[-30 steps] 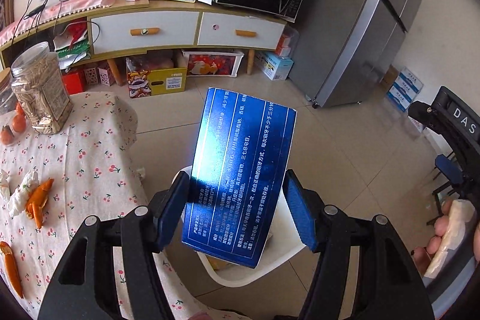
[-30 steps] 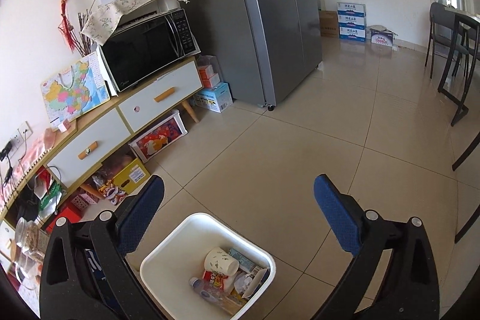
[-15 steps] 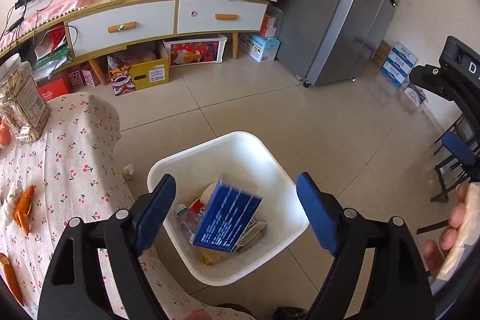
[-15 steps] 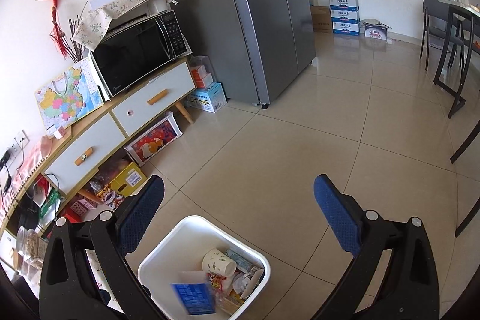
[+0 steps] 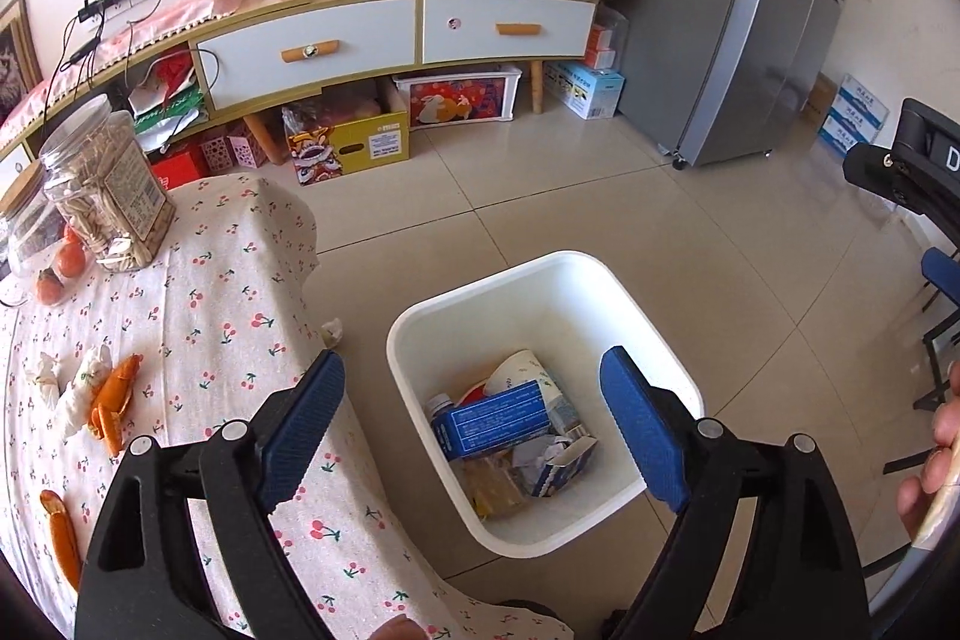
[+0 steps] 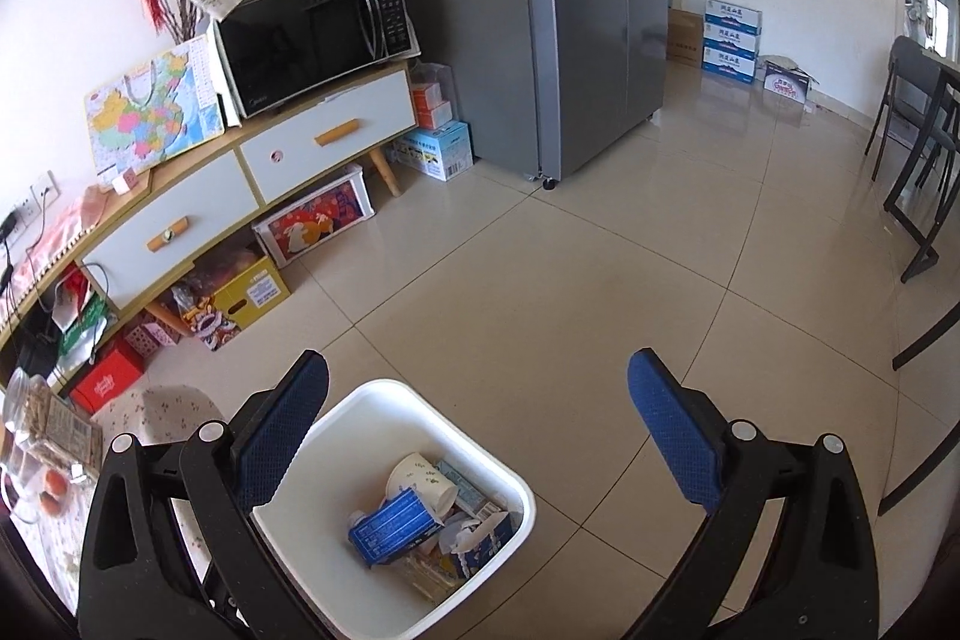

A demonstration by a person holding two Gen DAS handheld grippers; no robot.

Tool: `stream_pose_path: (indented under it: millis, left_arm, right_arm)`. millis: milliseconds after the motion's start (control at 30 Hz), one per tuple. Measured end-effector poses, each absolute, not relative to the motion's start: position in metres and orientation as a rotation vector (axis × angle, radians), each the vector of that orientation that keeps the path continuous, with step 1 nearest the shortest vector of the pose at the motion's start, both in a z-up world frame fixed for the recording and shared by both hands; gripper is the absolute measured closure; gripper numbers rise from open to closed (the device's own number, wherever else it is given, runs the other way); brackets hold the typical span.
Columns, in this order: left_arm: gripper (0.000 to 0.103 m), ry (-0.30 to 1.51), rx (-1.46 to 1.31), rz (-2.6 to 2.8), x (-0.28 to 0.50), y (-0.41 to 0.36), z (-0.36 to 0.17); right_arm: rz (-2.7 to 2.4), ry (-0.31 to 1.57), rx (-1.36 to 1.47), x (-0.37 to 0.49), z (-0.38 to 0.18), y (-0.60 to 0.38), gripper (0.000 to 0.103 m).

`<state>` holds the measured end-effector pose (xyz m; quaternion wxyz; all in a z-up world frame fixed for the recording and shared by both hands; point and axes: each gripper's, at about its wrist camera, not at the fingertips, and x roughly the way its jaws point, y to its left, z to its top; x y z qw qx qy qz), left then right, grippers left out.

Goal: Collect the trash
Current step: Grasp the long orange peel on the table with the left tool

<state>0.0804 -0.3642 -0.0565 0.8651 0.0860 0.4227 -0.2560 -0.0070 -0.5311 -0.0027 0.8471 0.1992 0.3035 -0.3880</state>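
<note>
The left gripper hangs above the white bin with its jaws opening wide and nothing between the pads. The right gripper also stands wide and bare. The blue box lies inside the bin on top of a paper cup and other litter, much of it buried and hard to identify. Orange peels and crumpled tissues lie near the table's left edge, one peel cut off by the frame.
</note>
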Motion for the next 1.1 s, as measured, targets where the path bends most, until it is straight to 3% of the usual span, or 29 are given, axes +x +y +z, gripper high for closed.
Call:
stream_pose_path:
  millis: [1100]
  left_arm:
    - [0.018, 0.868, 0.033, -0.117, 0.097, -0.158, -0.059]
  right_arm:
    - [-0.476, 0.692, -0.054, 0.066, -0.013, -0.333, 0.007]
